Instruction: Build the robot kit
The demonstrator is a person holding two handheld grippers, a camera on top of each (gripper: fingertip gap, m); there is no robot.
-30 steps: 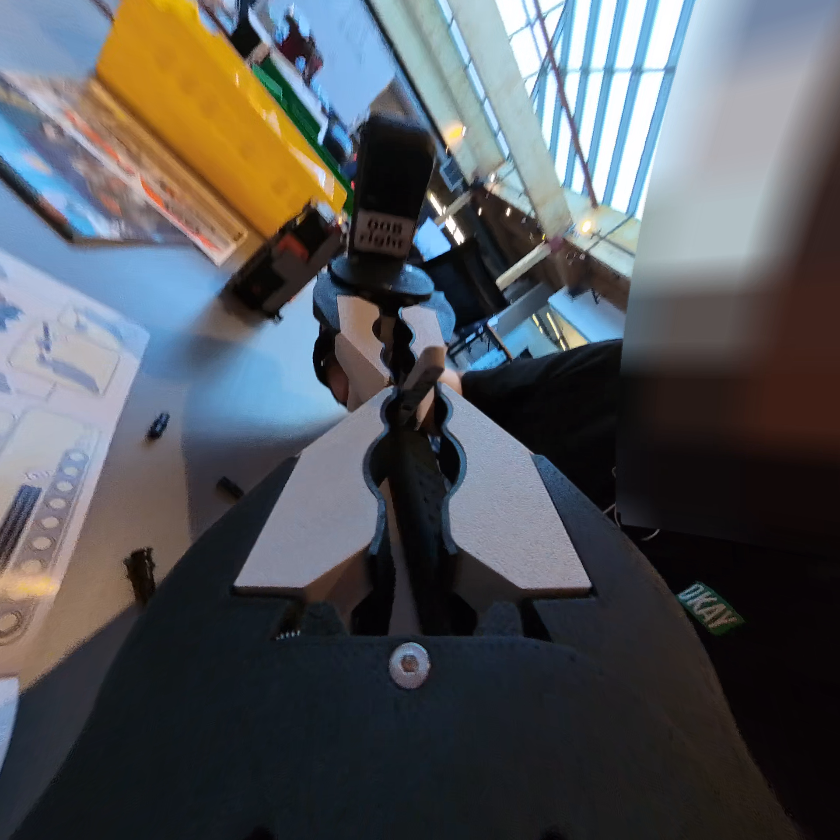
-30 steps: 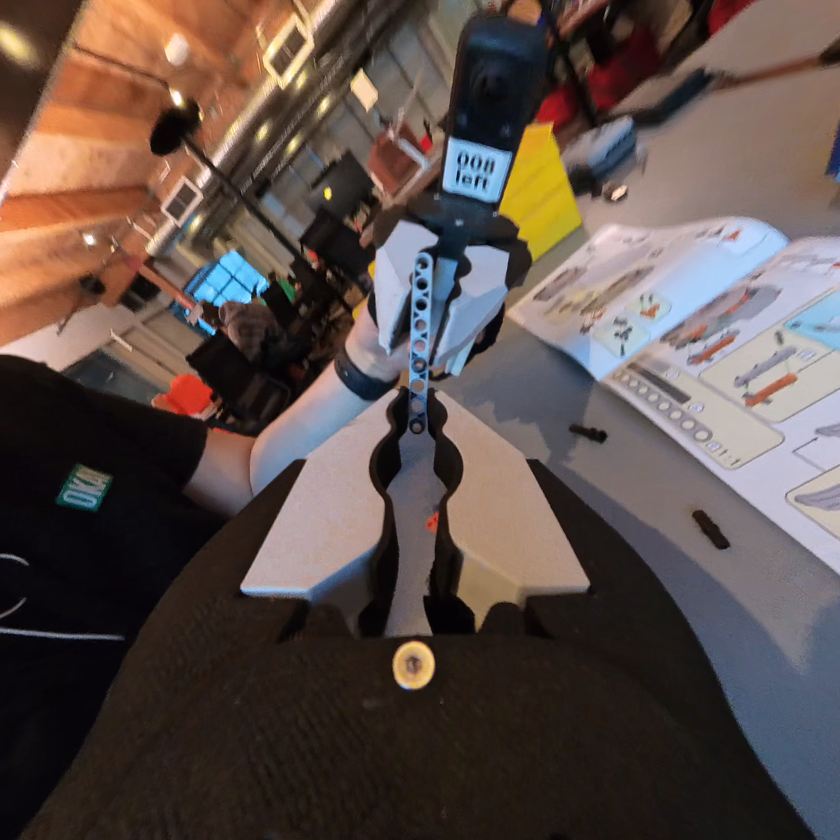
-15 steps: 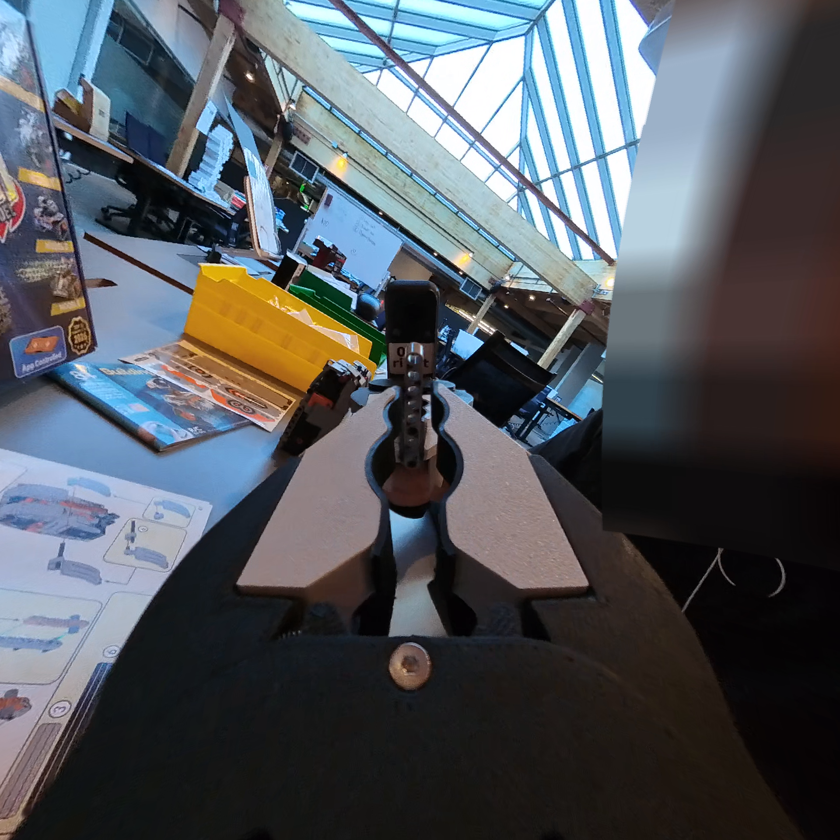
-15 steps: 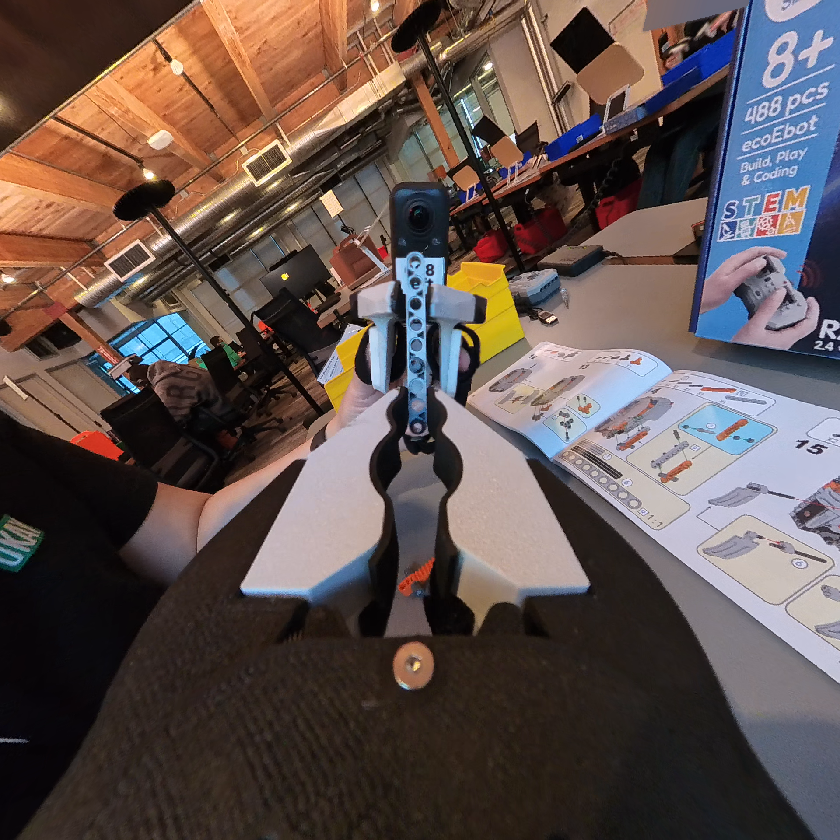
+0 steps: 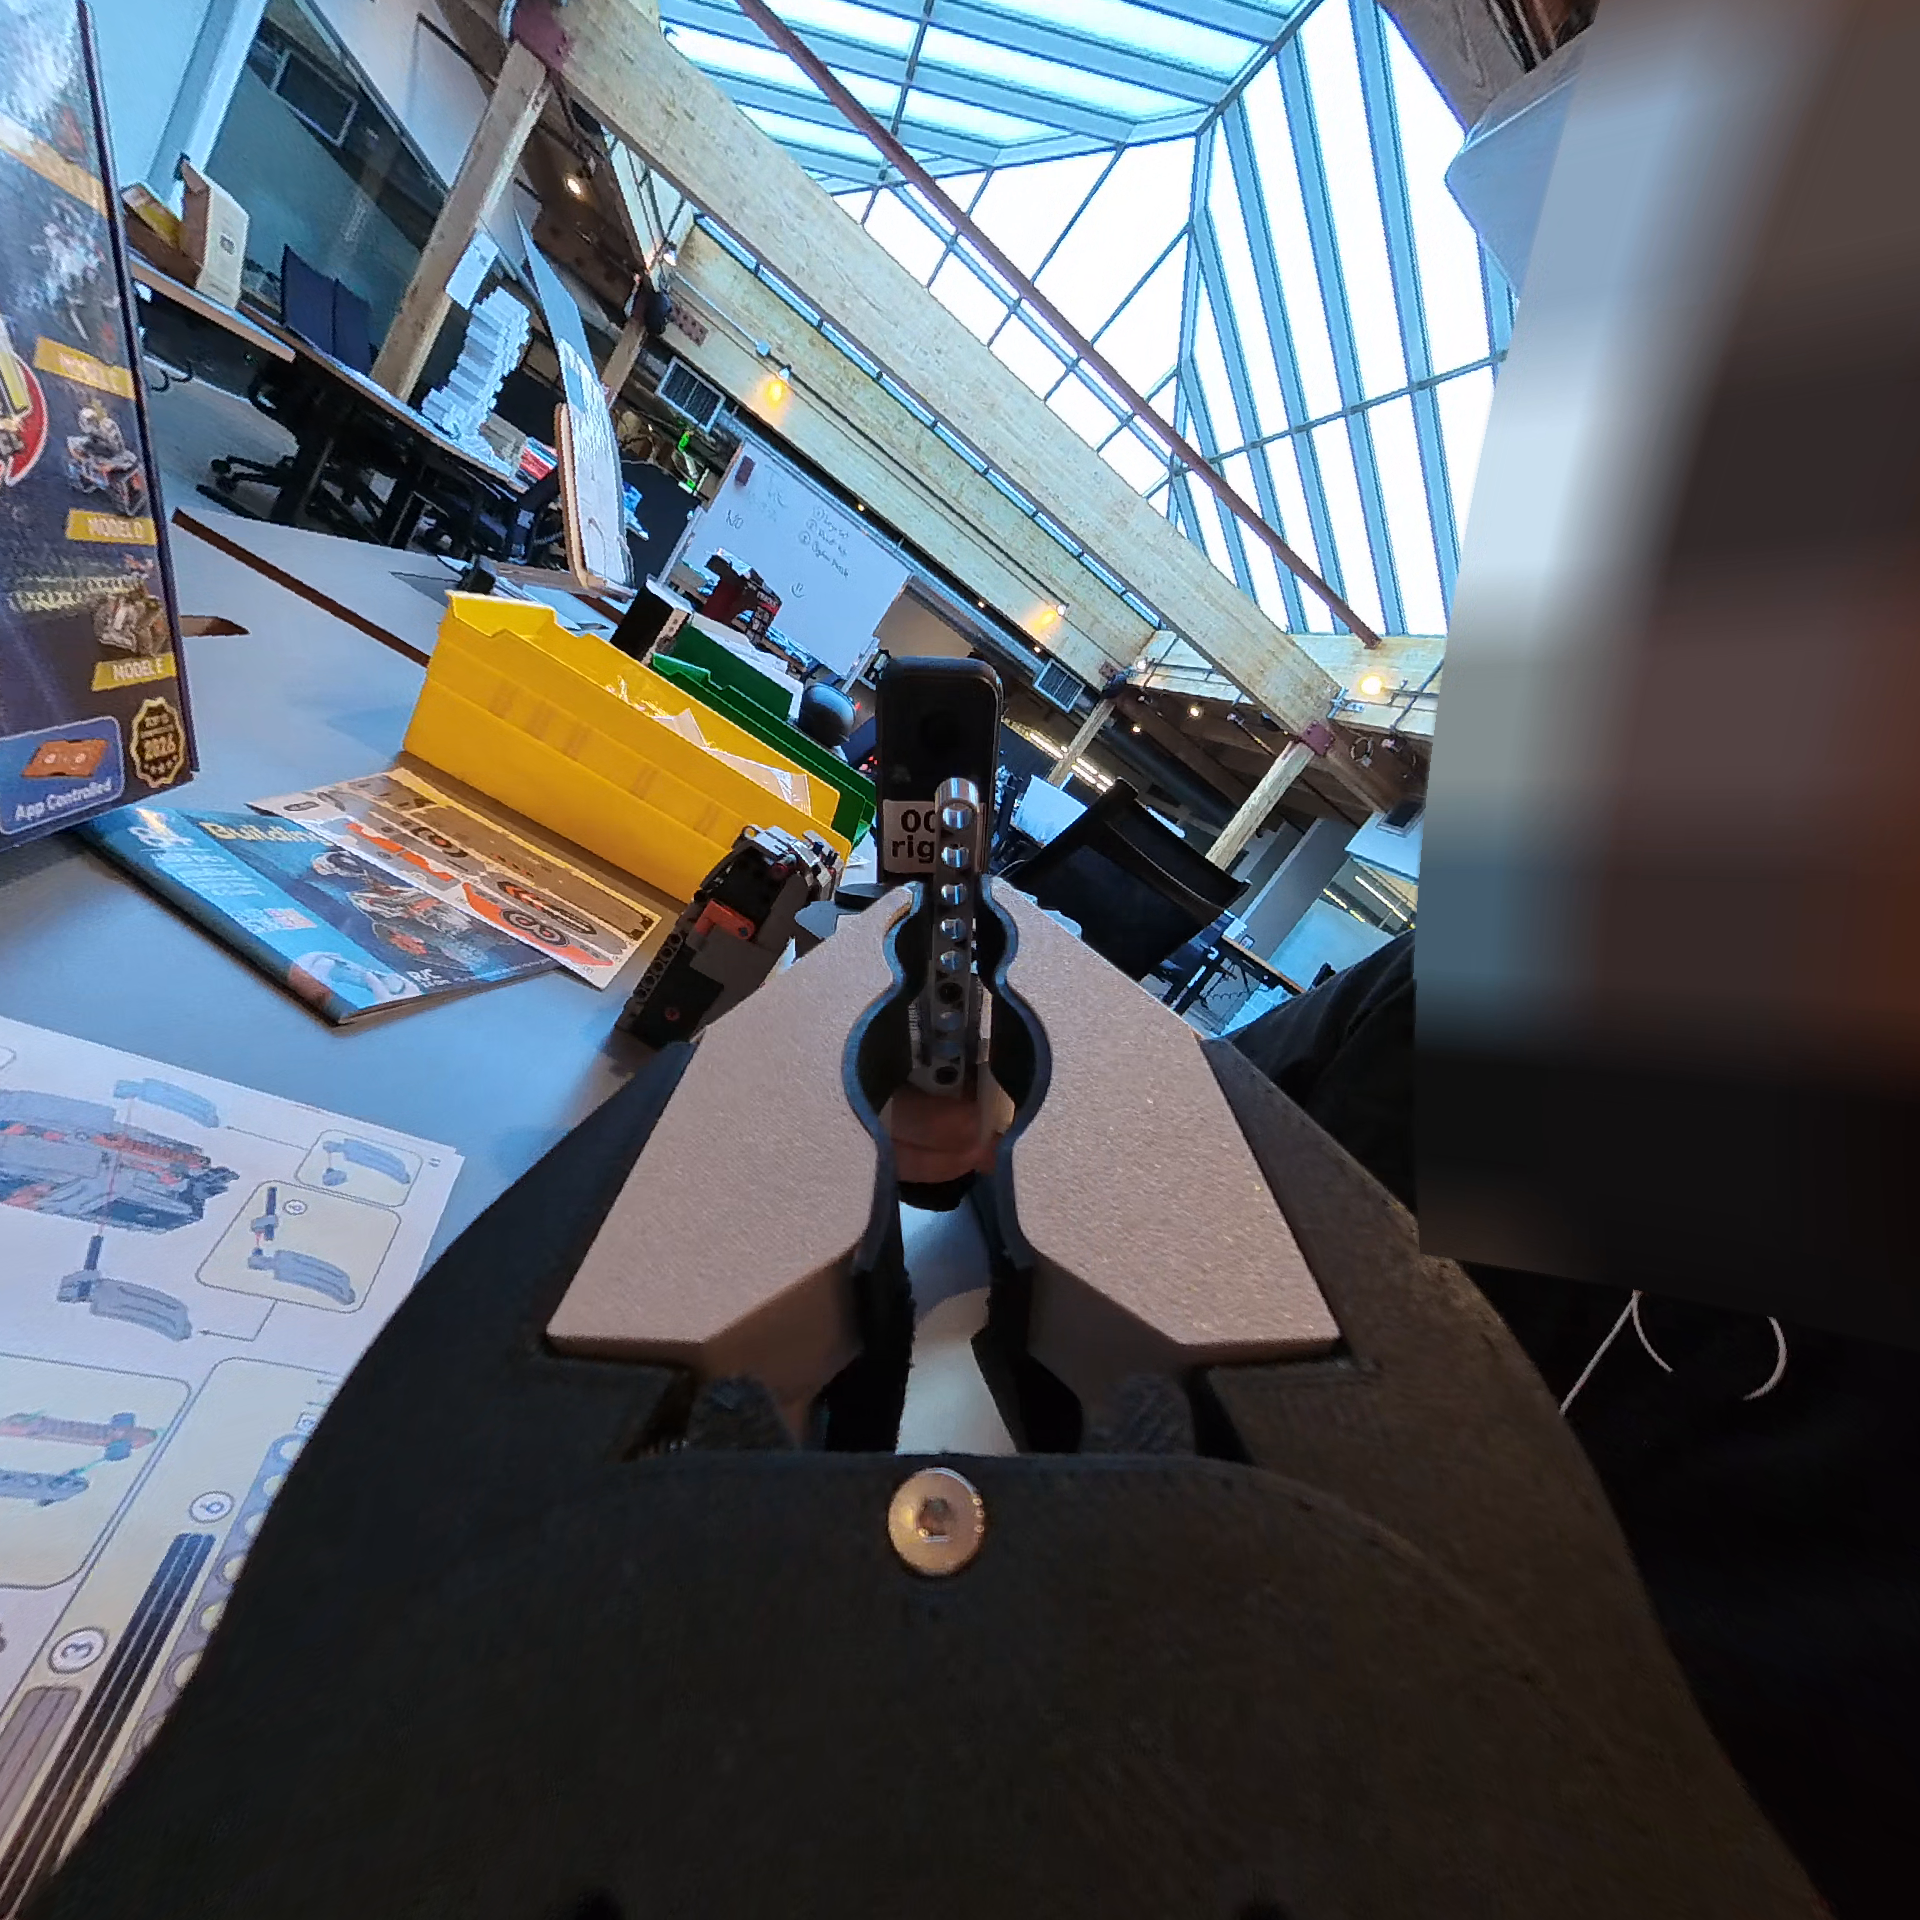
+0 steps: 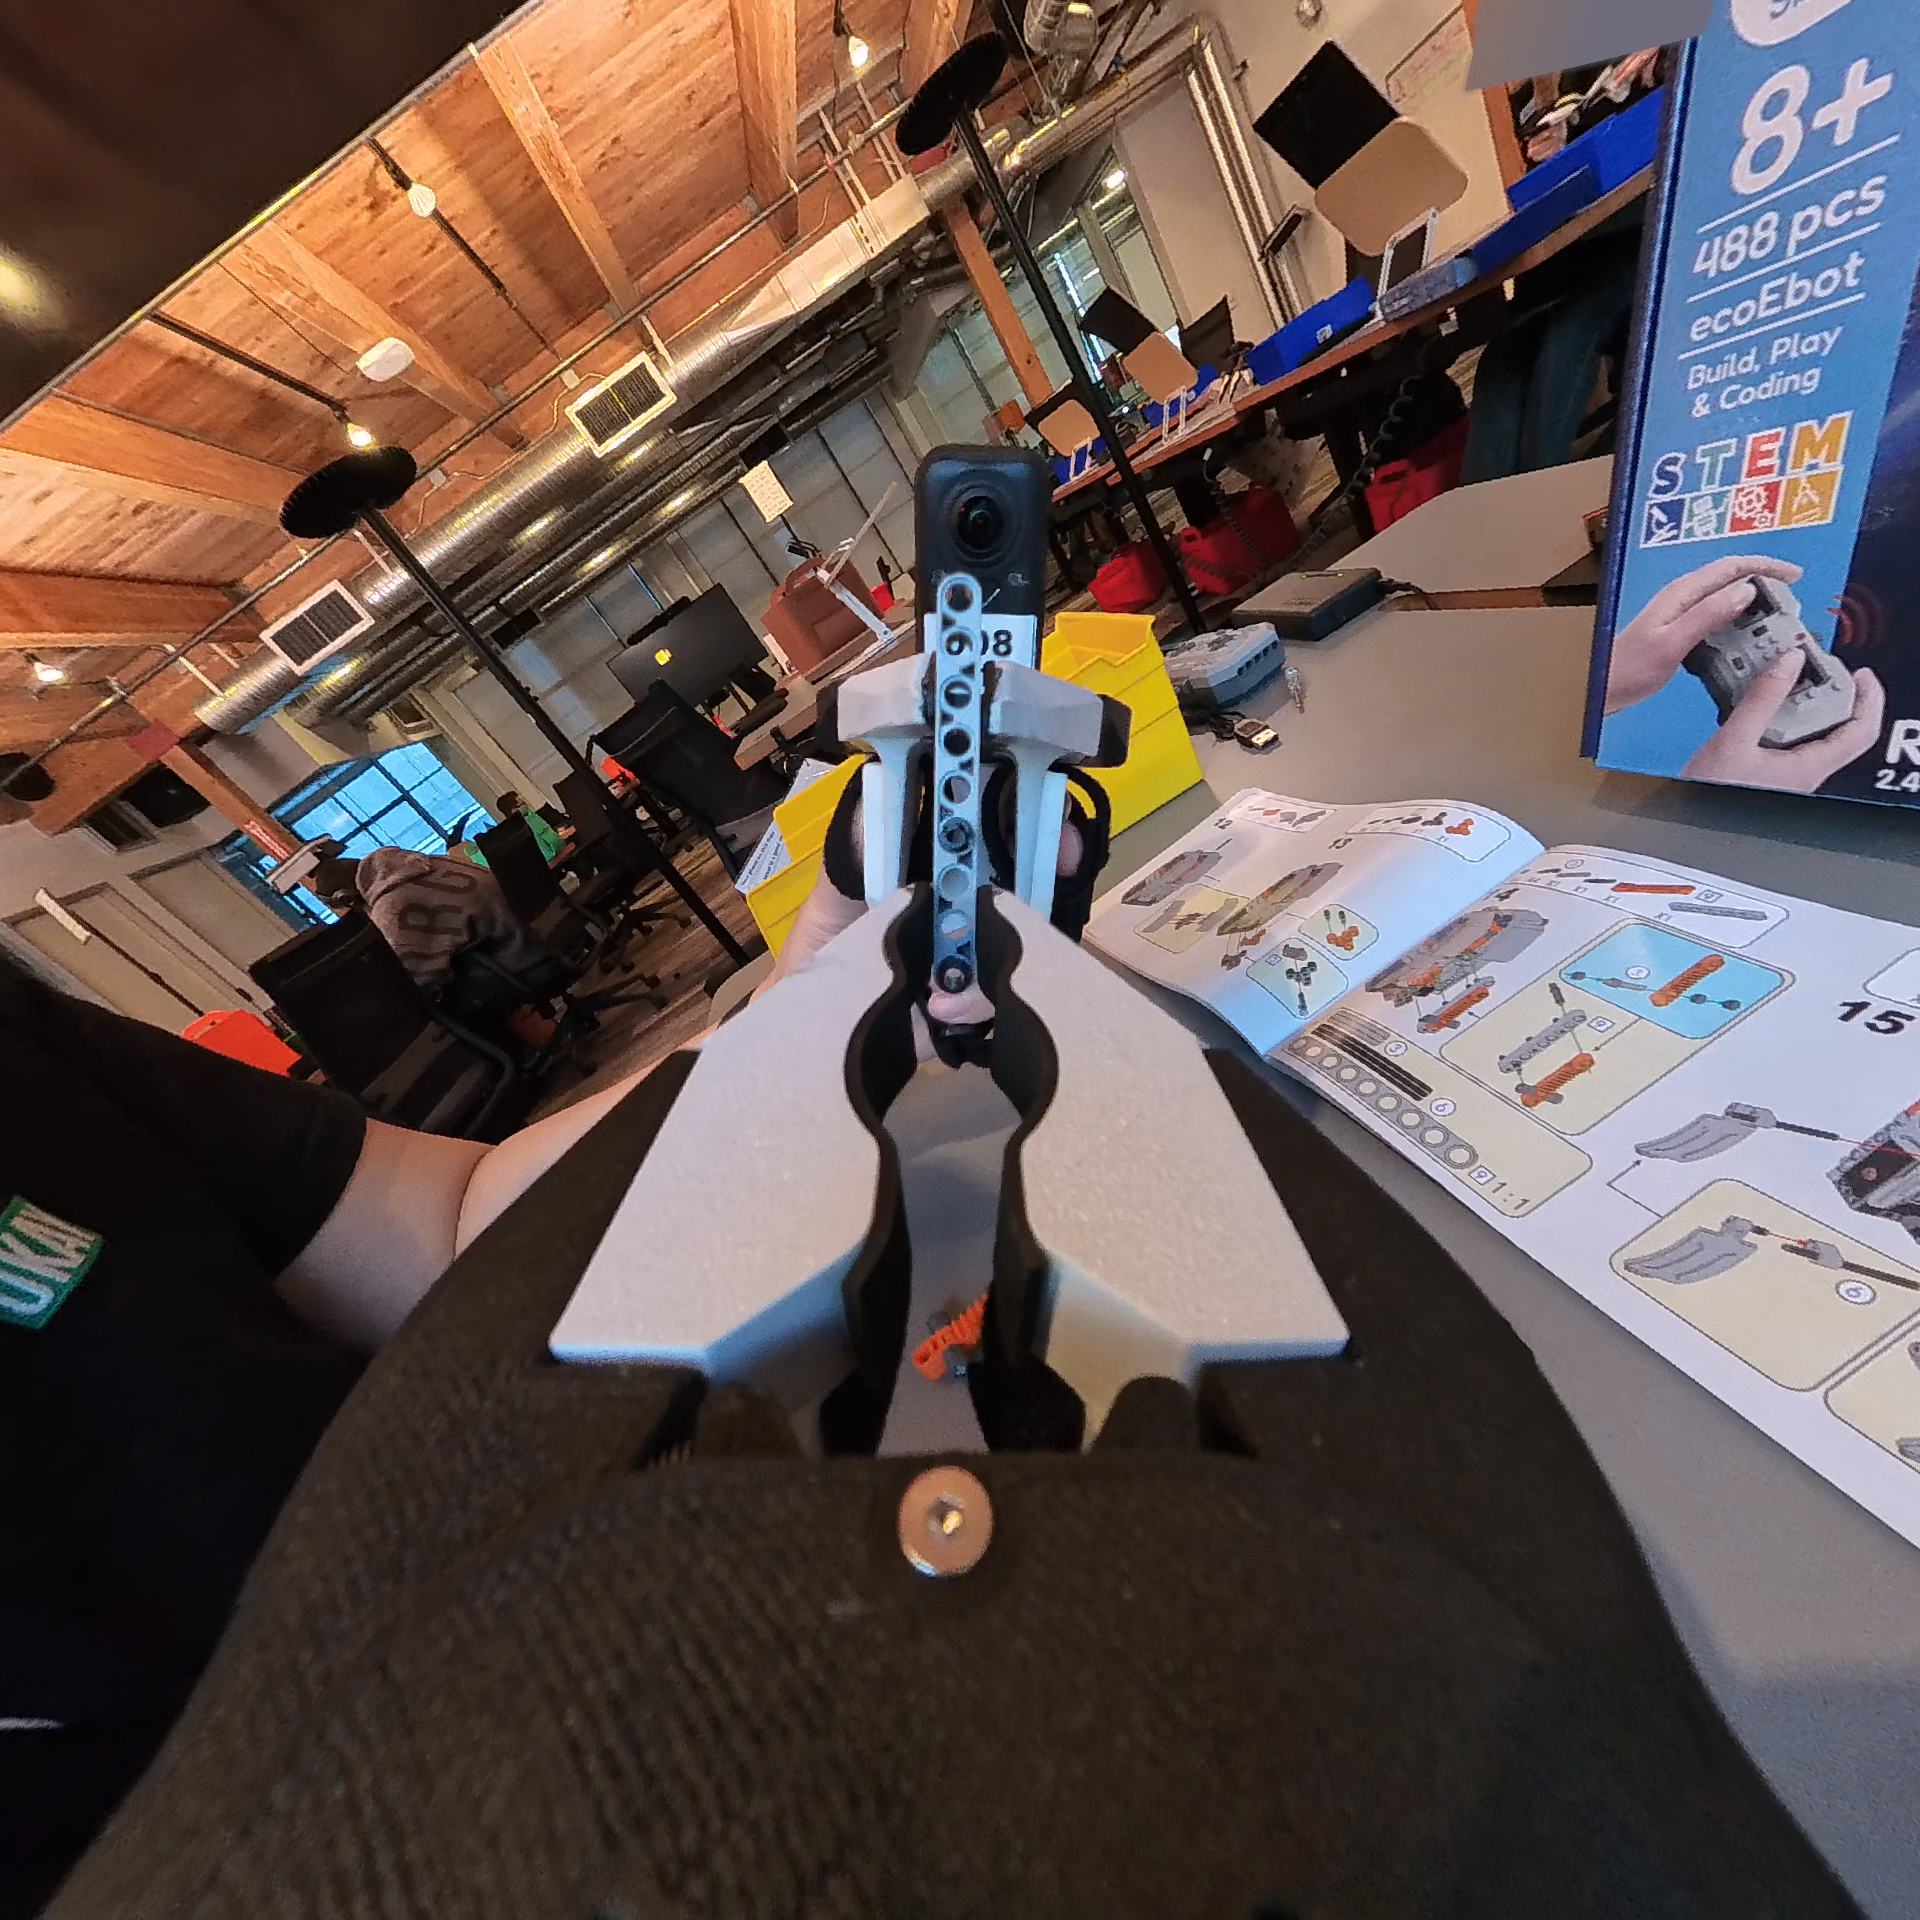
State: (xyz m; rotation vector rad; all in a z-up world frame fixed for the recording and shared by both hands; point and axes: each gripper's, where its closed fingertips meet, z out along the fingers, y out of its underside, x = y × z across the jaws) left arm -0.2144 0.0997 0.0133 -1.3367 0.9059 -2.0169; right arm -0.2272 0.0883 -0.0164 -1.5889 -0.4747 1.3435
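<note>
- Grey perforated beam stands upright between the two grippers, held above the table.
- Right gripper: jaws pinched onto the beam's lower end.
- Left gripper: jaws drawn in close about the same beam; actual contact cannot be made out. In the right wrist view its pale fingers flank the beam's middle.
- Surface: flat grey table. Open instruction booklet lies flat beside the grippers, pages up.
- Closed blue manual and a sticker sheet lie farther back, against a yellow bin; a green bin sits just behind it.
- Dark partly built brick model stands near the yellow bin.
- Tall blue kit box stands upright at the table's far side.
- Small orange part shows low between the right gripper's fingers.
- Room: open workshop, timber ceiling with ducts, glass skylight, whiteboard, desks and office chairs beyond.
</note>
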